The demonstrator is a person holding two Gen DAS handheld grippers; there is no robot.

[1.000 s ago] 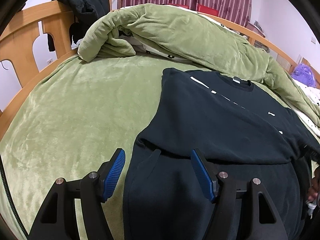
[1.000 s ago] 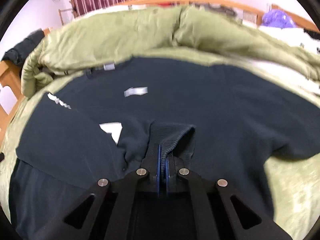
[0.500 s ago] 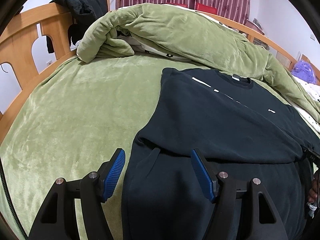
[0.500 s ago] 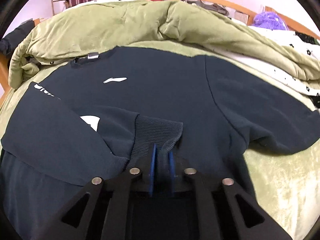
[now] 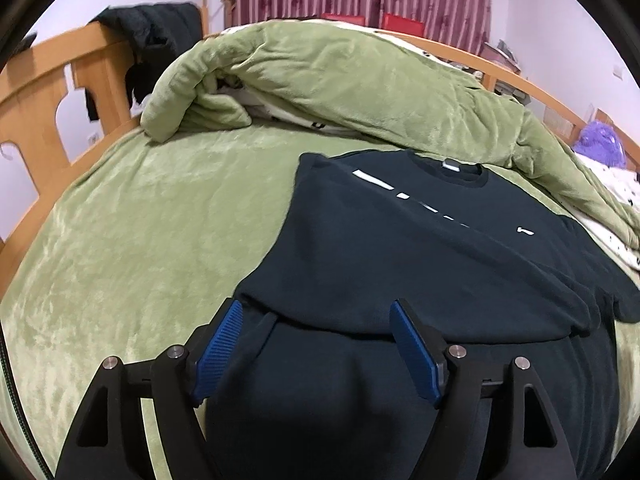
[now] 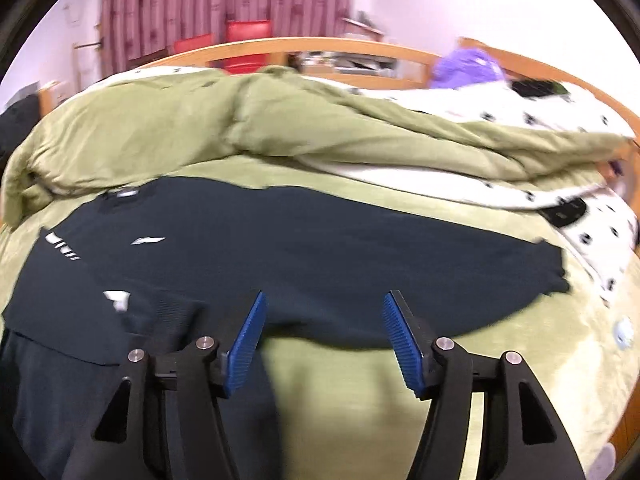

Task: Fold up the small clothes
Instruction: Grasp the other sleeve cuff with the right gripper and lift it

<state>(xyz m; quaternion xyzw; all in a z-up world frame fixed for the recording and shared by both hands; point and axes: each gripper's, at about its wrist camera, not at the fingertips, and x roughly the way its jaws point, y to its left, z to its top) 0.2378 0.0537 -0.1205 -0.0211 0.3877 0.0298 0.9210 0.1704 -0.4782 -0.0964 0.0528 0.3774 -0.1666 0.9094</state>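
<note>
We see a dark sweatshirt (image 5: 420,264) lying flat on the green bed cover (image 5: 152,248), chest side up, with its neckline toward twelve o'clock and white markings across the front. One sleeve (image 5: 400,280) is folded across the body, and its ribbed cuff (image 6: 172,312) rests on the chest at about nine o'clock of the right claw. The other sleeve (image 6: 460,276) stretches out flat toward three o'clock in the right wrist view.

Our left claw (image 5: 316,344) hangs over the lower part of the sweatshirt, its blue pads (image 5: 218,344) spread wide; its jaws have just been opening a little further, and they press on nothing.

Our right claw (image 6: 322,334) has just been opening too; its pads (image 6: 246,340) now stand apart with no cloth gripped between them, above the lower edge of the outstretched sleeve and the bare green cover.

A bunched green quilt (image 5: 360,96) lies beyond the neckline at twelve o'clock. A wooden bed frame (image 5: 44,96) stands at ten o'clock, with a black garment (image 5: 156,36) draped over it.
</note>
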